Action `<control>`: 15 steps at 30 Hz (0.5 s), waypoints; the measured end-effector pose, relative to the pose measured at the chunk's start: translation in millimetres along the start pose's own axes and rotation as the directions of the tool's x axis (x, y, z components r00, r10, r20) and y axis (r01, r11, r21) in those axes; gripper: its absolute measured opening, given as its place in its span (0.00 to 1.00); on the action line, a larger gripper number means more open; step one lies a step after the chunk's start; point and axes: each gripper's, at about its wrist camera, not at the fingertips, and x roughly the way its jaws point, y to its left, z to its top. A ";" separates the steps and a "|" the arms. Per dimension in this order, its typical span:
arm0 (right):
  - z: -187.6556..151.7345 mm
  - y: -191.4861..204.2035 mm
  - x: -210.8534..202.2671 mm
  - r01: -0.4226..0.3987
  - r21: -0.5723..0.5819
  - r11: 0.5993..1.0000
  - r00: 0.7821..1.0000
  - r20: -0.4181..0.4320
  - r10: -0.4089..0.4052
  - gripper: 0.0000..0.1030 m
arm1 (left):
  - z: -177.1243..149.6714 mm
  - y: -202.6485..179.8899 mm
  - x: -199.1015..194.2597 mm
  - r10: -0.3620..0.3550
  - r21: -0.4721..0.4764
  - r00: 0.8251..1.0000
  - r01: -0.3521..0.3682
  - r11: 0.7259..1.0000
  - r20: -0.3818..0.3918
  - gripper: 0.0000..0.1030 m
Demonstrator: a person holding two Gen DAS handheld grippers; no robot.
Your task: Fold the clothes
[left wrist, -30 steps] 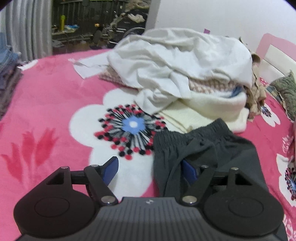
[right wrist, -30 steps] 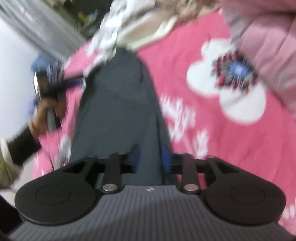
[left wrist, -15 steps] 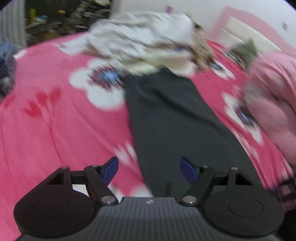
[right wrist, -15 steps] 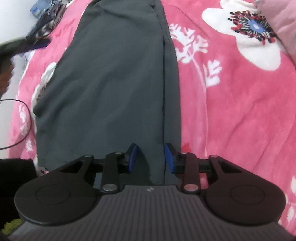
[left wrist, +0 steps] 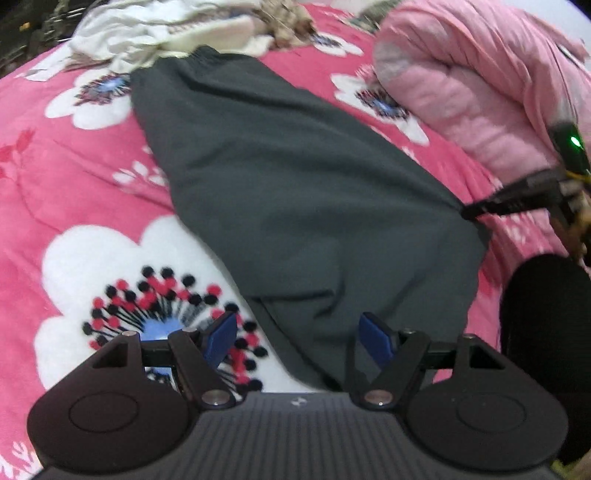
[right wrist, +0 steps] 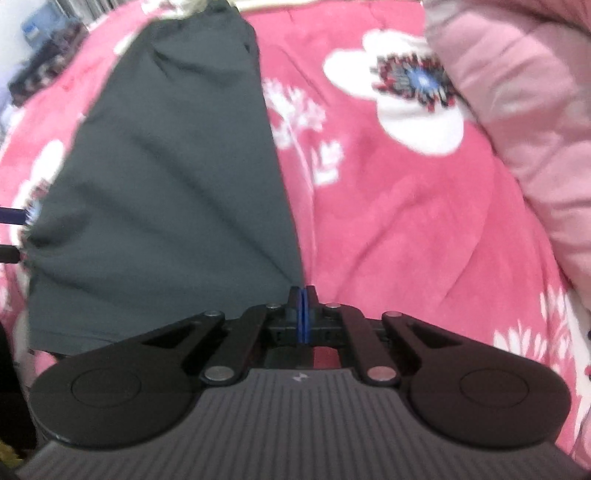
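bed (left wrist: 92, 177) | on it: grey trousers (left wrist: 295, 177), pink quilt (left wrist: 480, 92), clothes pile (left wrist: 147, 29)

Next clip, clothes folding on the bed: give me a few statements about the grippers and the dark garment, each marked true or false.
1. The right gripper is shut on a corner of the dark grey garment. True.
2. The left gripper is clamped shut. False: its jaws stand wide open over the garment's near end.
3. The garment lies on a pink flowered blanket. True.
4. The garment is already folded into a small square. False: it lies stretched out at full length.
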 end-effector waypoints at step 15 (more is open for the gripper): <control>-24.8 128.9 -67.3 -0.126 -0.315 0.941 0.976 0.132 0.175 0.33 | -27.5 17.3 2.7 -0.032 0.024 0.995 0.035 0.999 -0.096 0.68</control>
